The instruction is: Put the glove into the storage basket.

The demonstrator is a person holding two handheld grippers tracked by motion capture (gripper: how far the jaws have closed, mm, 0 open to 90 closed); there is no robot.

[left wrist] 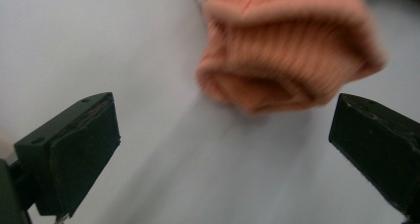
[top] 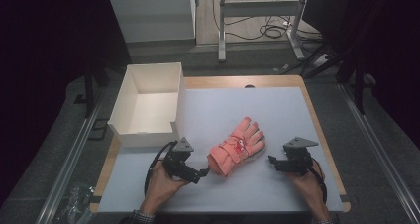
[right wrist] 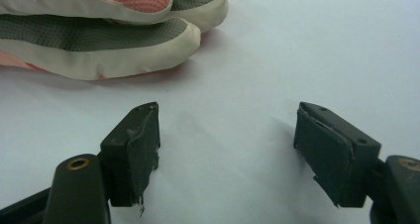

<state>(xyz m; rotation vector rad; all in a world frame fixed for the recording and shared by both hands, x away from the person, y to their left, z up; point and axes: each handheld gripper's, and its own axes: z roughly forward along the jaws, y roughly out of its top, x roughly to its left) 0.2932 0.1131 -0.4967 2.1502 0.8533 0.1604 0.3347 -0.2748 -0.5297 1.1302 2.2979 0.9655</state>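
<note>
Bare mat (top: 277,110) lies open around the glove (top: 236,145) — only the white box (top: 147,105) blocks the far-left corner.

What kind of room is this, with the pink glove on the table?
Probably a lab or workshop for recording handling tasks. A white-topped table holds just a pink glove and a white box, cables trail on the floor behind, and hand-held grippers, left and right, flank the glove.
</note>
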